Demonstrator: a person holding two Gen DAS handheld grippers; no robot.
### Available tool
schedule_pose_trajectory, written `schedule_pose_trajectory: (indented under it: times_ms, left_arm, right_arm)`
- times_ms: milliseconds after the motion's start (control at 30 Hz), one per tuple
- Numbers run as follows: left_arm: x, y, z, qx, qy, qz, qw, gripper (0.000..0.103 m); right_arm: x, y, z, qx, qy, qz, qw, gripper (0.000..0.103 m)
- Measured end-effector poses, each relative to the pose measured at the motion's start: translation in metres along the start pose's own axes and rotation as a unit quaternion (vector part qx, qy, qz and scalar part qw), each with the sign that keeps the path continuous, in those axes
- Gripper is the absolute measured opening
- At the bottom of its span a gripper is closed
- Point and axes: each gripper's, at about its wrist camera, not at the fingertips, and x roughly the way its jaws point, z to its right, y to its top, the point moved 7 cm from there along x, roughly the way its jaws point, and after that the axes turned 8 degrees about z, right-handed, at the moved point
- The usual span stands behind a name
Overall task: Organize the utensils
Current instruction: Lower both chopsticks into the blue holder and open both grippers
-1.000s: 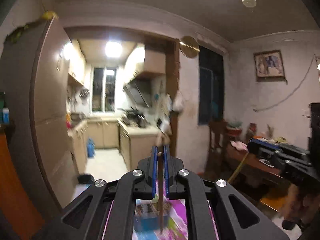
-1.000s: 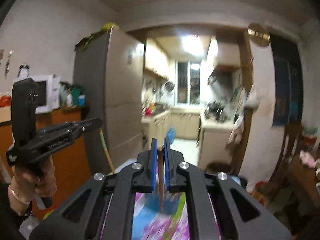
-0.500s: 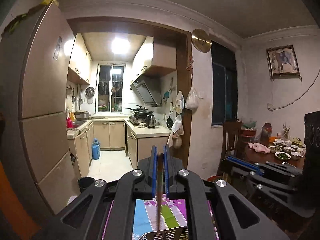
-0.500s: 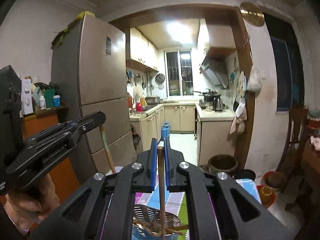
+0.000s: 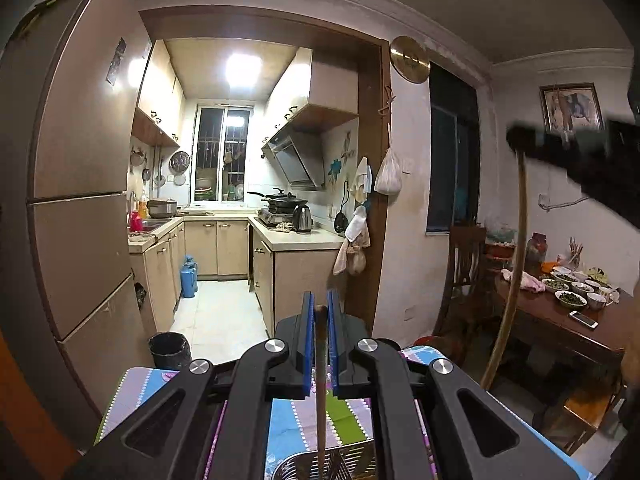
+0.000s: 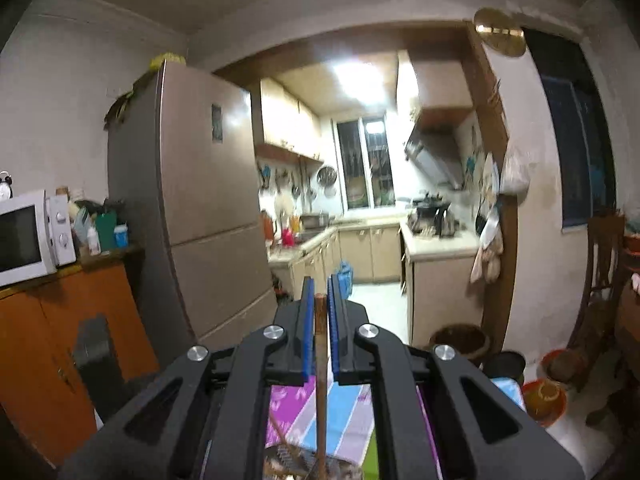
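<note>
So both grippers, left (image 5: 319, 312) & right (image 6: 319, 304), had fingers pinching a chopstick (image 5: 320, 392) each over the rack (image 5: 328, 466); prob next: lower & drop in.

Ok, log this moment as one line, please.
left gripper: shut on chopstick | right gripper: shut on chopstick | both above metal basket on patterned cloth

Left gripper (image 5: 318, 312): black moulded frame, triangular cut-outs, four silver round-head screws. Blue ribbed pads (image 5: 307, 344) line both fingers. Right gripper (image 6: 318, 300): identical build.
</note>
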Motion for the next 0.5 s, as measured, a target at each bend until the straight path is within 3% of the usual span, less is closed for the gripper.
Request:
schedule_pose_trajectory:
  times_ms: [200,500]
  left_arm:
    - [0.004,-0.007,0.003,0.002,0.002,-0.008,1.0000,0.008]
    - [0.013,-0.031,0.000,-0.004,-0.001,-0.036,0.9993,0.008]
  right_arm:
    - [0.020,-0.037,0.006,-0.010,-0.013,0.008,1.000,0.005]
    - [0.037,-0.117,0.019,0.022,-0.027,-0.043,0.998,0.005]
